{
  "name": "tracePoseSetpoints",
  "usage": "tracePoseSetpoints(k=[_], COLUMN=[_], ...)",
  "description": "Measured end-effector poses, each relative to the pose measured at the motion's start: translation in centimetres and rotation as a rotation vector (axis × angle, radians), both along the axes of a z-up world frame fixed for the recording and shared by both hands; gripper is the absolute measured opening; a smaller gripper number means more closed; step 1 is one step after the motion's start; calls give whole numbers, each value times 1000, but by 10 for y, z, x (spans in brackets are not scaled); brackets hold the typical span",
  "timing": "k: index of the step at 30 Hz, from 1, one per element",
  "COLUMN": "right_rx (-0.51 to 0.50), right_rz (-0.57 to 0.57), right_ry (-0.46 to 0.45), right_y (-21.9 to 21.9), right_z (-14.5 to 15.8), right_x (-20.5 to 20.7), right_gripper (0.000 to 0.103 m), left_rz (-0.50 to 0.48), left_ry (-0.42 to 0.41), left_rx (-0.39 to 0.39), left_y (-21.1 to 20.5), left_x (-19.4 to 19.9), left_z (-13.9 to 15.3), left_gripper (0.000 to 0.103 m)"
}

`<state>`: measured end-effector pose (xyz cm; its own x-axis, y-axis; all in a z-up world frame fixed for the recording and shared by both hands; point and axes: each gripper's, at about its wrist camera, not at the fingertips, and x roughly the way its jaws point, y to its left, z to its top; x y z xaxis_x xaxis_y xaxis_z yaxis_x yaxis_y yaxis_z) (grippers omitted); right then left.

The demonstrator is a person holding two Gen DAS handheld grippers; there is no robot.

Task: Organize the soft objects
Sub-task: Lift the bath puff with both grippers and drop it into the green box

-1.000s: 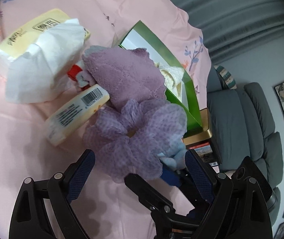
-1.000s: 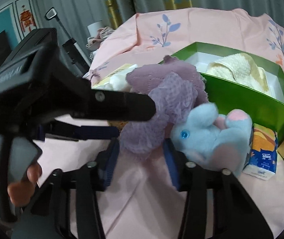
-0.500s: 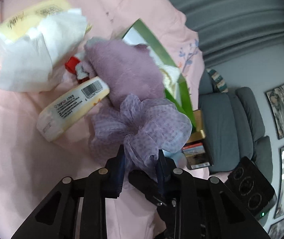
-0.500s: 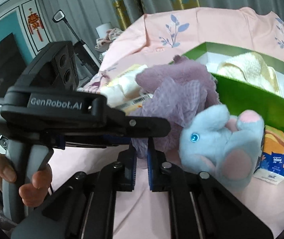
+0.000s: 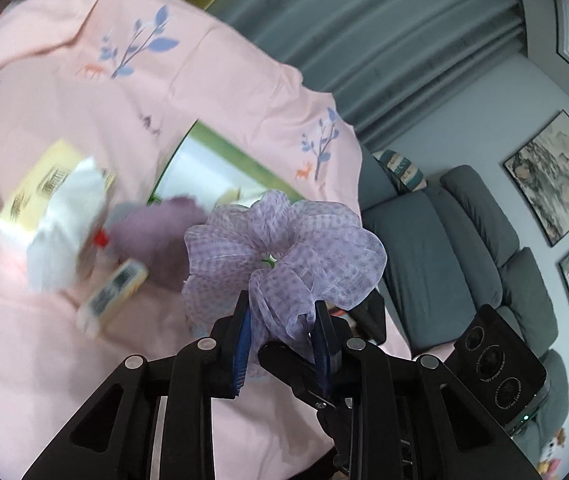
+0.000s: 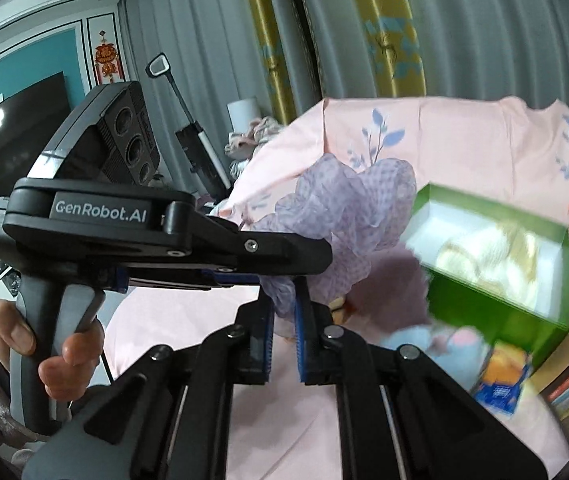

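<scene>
A lilac mesh scrunchie (image 5: 284, 248) hangs in the air above the pink cloth, pinched from two sides. My left gripper (image 5: 282, 320) is shut on its lower ruffle. My right gripper (image 6: 282, 304) is shut on the same scrunchie (image 6: 348, 216), with the left gripper's body crossing just above it. Below lies a purple towel (image 5: 156, 232) beside a green box (image 6: 496, 264) that holds a cream towel (image 6: 480, 252). A blue plush toy (image 6: 436, 340) lies in front of the box.
A yellow tissue pack with a white tissue (image 5: 52, 216) and a cream bottle (image 5: 112, 296) lie on the pink cloth (image 5: 84, 360). A small tissue packet (image 6: 500, 380) sits by the box. A grey sofa (image 5: 444, 256) stands beyond the table edge.
Both grippers closed on the scrunchie and lifted it off the pile. The table objects now sit lower and farther in both views.
</scene>
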<state>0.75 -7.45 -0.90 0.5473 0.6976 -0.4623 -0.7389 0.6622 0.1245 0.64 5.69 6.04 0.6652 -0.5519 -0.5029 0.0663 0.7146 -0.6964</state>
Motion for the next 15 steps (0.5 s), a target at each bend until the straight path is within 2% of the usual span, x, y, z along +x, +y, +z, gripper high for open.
tracePoseSetpoints(k=[8, 15], right_rx=[18, 11], right_rz=[-72, -131], right_ry=[-24, 13], right_y=[-16, -21], right_z=[23, 24], right_x=[47, 101], right_gripper=[9, 10], left_rz=[-30, -17], left_ry=[-26, 6], left_rx=[65, 90], left_y=[-23, -31], left_x=[53, 113], left_z=[21, 14], left_gripper=[27, 27])
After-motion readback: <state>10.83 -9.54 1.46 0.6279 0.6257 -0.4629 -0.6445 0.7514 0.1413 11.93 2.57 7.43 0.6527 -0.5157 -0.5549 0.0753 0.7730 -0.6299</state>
